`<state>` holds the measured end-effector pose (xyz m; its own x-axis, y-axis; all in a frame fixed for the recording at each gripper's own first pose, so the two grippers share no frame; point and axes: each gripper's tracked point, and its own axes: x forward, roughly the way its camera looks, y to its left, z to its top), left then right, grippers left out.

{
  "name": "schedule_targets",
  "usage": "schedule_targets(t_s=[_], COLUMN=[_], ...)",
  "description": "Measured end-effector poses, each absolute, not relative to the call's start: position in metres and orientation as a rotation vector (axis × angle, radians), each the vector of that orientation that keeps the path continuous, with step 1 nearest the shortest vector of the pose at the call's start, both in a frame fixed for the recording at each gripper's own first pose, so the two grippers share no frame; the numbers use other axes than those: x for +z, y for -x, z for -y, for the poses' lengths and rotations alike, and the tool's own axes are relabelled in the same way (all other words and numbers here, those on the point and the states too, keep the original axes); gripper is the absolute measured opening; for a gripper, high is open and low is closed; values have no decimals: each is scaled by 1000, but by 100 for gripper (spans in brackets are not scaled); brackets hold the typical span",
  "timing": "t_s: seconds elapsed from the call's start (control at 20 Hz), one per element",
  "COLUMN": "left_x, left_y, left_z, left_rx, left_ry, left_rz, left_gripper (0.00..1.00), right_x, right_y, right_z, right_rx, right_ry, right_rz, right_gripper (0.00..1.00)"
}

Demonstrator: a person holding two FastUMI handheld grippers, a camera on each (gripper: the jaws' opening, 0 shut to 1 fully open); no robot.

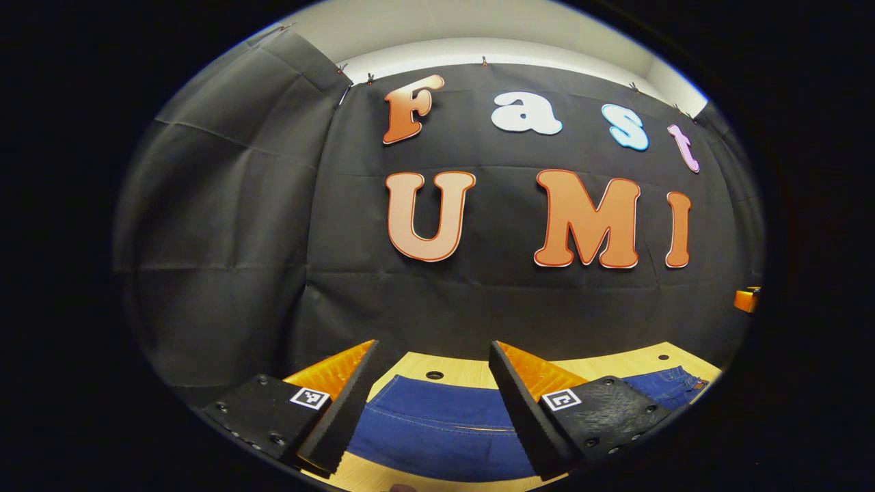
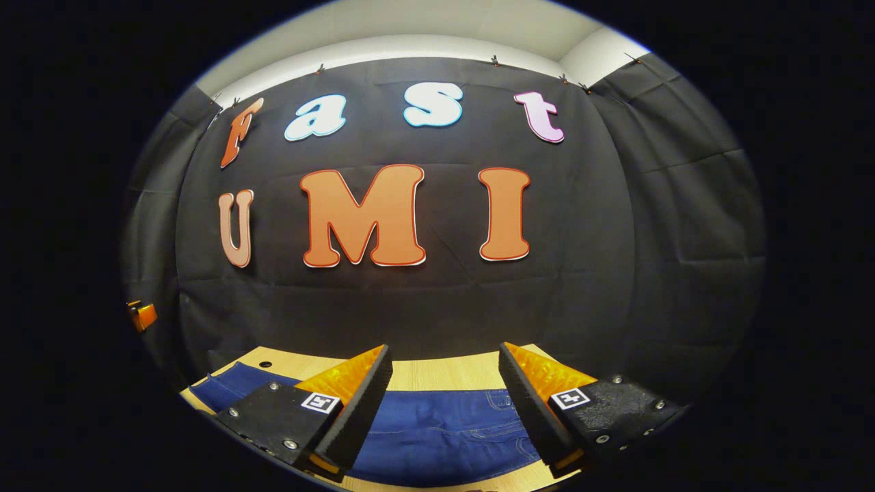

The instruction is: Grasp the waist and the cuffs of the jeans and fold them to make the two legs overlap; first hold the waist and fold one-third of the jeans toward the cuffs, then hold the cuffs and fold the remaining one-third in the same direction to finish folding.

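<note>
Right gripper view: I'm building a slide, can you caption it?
Open right tongs hover above blue jeans lying flat on the wooden table.

Our left gripper (image 1: 432, 403) hangs above the jeans (image 1: 437, 427), its two fingers (image 1: 342, 410) spread apart with nothing between them but air. Below and between the fingers we see blue denim lying flat on a light wooden table (image 1: 451, 367), more of it reaching out past the right finger. Beyond the fingertips, a small dark hole (image 1: 435, 375) marks the tabletop. Far off to the right of the fingers, a small orange object (image 1: 747, 299) sits at the edge.
</note>
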<state>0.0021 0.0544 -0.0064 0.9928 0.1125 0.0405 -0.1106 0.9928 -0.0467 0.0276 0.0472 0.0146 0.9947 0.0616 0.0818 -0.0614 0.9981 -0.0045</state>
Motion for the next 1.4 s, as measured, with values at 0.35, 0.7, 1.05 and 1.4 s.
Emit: schedule_targets(t_s=[0.35, 0.7, 1.05, 1.4], left_x=[-23, -82, -215, -307], left_y=[-12, -3, 39, 18], left_z=[-55, -57, -41, -75], left_rx=[57, -150, -438, -558], left_ry=[-123, -780, -1162, -1345], left_rz=[-14, -143, -368, -567], left_gripper=[97, 100, 98, 98], right_x=[-11, -40, -76, -105], right_y=[-34, -40, -42, -38], right_z=[-41, -45, -36, -14], right_rx=[52, 63, 42, -22], right_ry=[27, 9, 3, -1], right_rz=[5, -72, -156, -229], right_gripper=[100, 96, 96, 97])
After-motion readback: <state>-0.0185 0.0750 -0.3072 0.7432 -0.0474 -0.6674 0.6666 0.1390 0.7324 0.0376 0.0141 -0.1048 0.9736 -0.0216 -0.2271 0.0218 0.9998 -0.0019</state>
